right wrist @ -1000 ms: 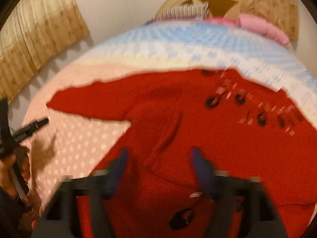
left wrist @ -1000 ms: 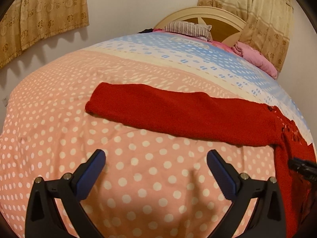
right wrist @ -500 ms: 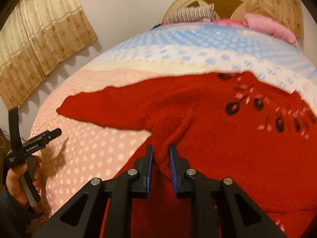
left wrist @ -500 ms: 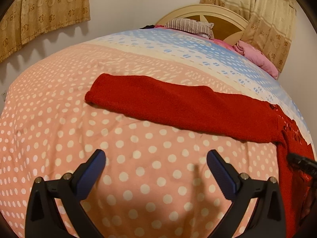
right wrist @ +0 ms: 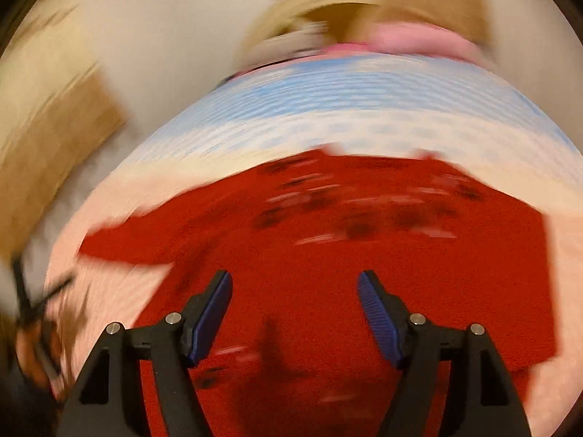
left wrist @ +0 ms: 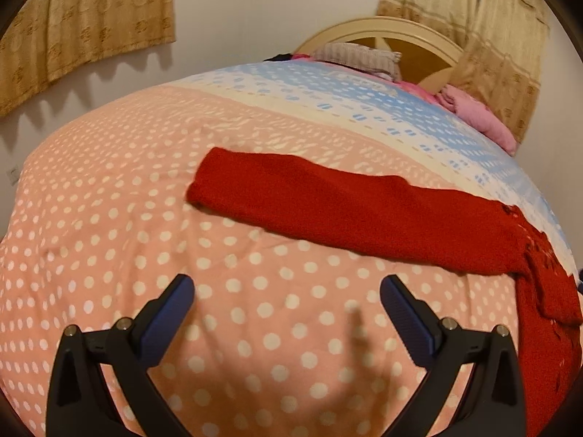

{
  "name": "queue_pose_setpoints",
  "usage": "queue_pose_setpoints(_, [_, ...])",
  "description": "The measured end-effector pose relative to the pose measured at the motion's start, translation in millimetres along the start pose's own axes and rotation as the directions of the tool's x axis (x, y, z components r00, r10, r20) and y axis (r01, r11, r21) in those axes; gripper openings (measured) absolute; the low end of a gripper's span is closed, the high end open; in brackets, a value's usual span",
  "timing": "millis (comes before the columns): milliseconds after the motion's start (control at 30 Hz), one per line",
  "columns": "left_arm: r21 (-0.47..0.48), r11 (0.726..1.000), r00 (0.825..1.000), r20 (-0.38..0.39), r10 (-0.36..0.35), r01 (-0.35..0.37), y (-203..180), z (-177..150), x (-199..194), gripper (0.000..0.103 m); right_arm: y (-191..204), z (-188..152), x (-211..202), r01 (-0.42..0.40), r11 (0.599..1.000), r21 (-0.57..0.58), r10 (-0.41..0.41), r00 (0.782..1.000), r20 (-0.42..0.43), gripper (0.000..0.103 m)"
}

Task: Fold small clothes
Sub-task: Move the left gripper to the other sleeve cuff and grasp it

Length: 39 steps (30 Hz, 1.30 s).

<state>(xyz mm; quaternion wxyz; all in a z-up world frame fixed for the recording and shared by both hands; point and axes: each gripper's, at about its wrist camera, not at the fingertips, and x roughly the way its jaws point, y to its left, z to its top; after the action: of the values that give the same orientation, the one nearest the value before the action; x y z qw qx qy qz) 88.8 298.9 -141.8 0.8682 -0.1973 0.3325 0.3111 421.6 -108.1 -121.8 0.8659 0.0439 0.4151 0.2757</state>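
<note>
On the polka-dot bed (left wrist: 109,240), the red sweater's sleeve (left wrist: 328,204) stretches crosswise ahead of my left claw (left wrist: 288,313), wide open, empty; right claw (right wrist: 295,309) is opening, empty, over the sweater's body (right wrist: 400,255).

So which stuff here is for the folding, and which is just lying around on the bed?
For the folding:
- red knitted cardigan, its sleeve stretched out flat
- left gripper, open over the bedspread
- right gripper, jaws opening above the cardigan, nothing between them

Just lying about:
- polka-dot bedspread
- striped pillow
- pink pillow
- curtains
</note>
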Motion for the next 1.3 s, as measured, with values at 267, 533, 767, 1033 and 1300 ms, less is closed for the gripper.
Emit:
queue_pose_setpoints(267, [-0.042,0.999,1.0,-0.023,0.02,-0.021,10,0,6,0.103,-94,-6,15,0.11,0.987,0.119,-0.1,0.991,-0.09,0.072])
queue_pose_setpoints(533, [-0.194,0.981,0.999,-0.03,-0.034,0.027,47,17,3,0.103,1,-27,8,0.017,0.994,-0.108,-0.03,0.993,-0.112,0.072])
queue_pose_setpoints(767, [-0.381,0.907,0.981,0.01,-0.193,0.182,82,29,6,0.095,73,-76,29,0.058,0.928,-0.367,-0.089,0.994,-0.069,0.084])
queue_pose_setpoints(1033, [-0.522,0.797,0.941,0.033,-0.337,0.304,81,28,29,0.088,69,-73,35,0.041,0.938,-0.344,-0.072,0.994,-0.077,0.085])
queue_pose_setpoints(1300, [-0.544,0.779,0.939,0.049,-0.341,0.312,75,36,50,0.088,73,-80,33,0.055,0.932,-0.358,-0.087,0.994,-0.073,0.087])
